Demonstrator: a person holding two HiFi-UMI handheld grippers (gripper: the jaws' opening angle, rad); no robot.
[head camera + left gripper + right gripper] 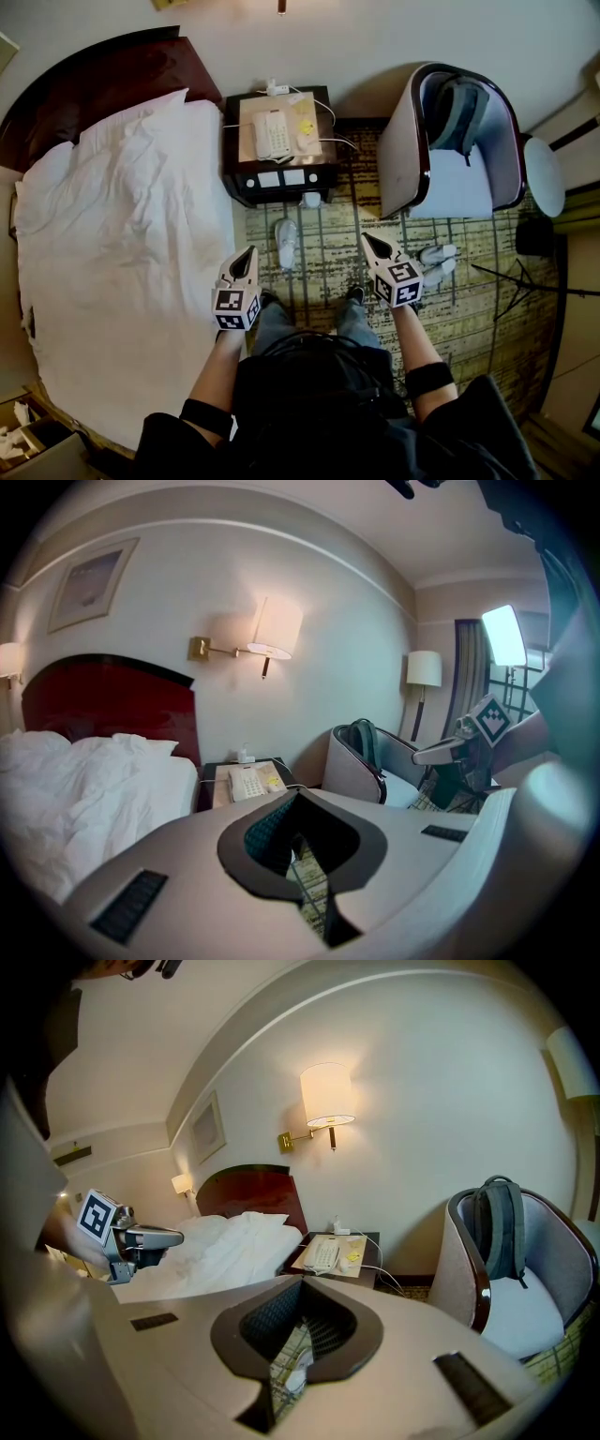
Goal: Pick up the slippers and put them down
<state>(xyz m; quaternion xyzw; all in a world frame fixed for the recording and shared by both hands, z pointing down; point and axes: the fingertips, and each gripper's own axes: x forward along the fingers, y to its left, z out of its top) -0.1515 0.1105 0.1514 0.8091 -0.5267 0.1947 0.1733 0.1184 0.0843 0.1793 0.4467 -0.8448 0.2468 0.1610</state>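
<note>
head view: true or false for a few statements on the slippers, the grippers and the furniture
1. The left gripper and right gripper are both shut and hold nothing. True.
2. A single slipper lies on the carpet in front of the nightstand. True.
3. The backpack lies on the carpet. False: it sits in the armchair.
4. The phone is on the armchair seat. False: it is on the nightstand.
5. The two slippers near the armchair are held in the right gripper. False: they lie on the carpet, untouched.
</note>
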